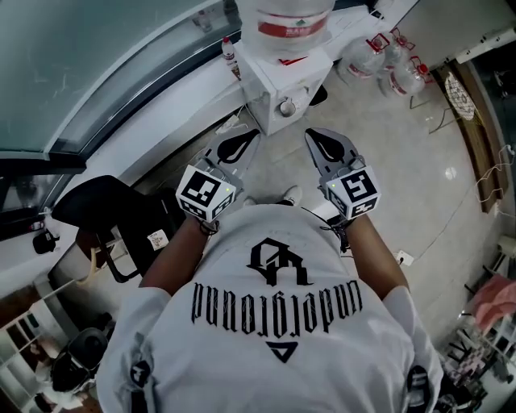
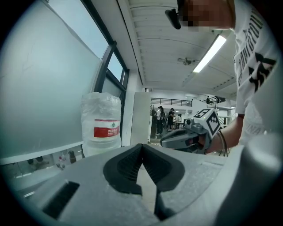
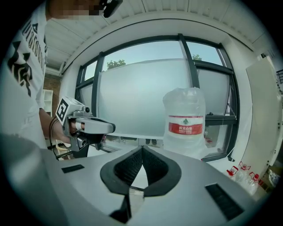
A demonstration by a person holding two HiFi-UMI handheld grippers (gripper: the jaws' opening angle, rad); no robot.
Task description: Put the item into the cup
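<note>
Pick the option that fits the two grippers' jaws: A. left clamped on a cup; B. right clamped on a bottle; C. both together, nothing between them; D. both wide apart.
C: in their own views, the left gripper and the right gripper show jaw tips meeting with nothing held between them.

Left gripper point(image 1: 246, 139): held out ahead of the white shirt point(image 1: 274, 323), jaws together, empty.
Right gripper point(image 1: 316, 139): level beside it, a gap between them, jaws together too.
Water dispenser point(image 1: 278, 77): white, dead ahead, red-labelled bottle point(image 1: 294, 20) on top.
Spare bottles point(image 1: 387, 56): clustered on the floor point(image 1: 403, 177), right of the dispenser.
Chair point(image 1: 113, 214): black, off left.
</note>
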